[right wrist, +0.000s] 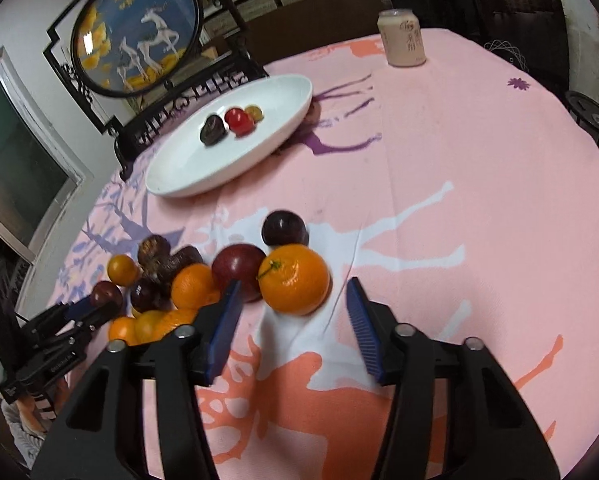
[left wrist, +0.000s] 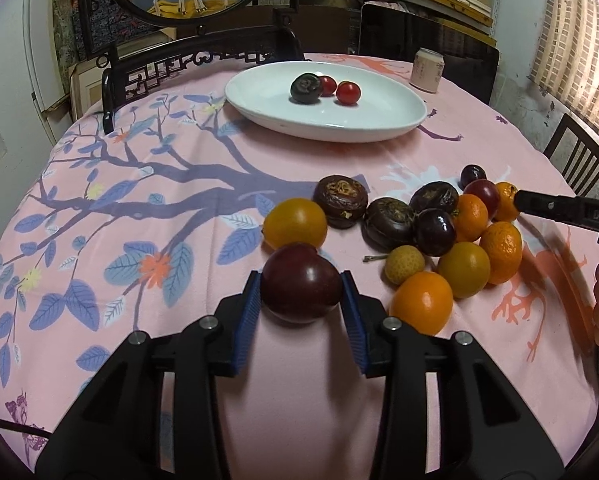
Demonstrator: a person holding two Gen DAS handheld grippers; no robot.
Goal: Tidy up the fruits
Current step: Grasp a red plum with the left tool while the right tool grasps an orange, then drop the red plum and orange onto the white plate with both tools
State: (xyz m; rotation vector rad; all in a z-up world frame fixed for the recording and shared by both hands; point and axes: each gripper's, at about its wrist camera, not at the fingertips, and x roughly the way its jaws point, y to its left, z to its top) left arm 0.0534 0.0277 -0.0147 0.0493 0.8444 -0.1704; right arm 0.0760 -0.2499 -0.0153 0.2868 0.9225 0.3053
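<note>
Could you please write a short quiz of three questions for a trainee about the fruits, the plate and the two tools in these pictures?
1. True or false: the left tool is shut on a dark red plum.
2. What stands between the fingers of the right tool? A) a can B) an orange C) nothing
3. Fill in: the white plate holds a dark water chestnut and small ____ tomatoes.

Key: 1 true. 2 B: the orange sits between the open fingers, not gripped. 3 red.
</note>
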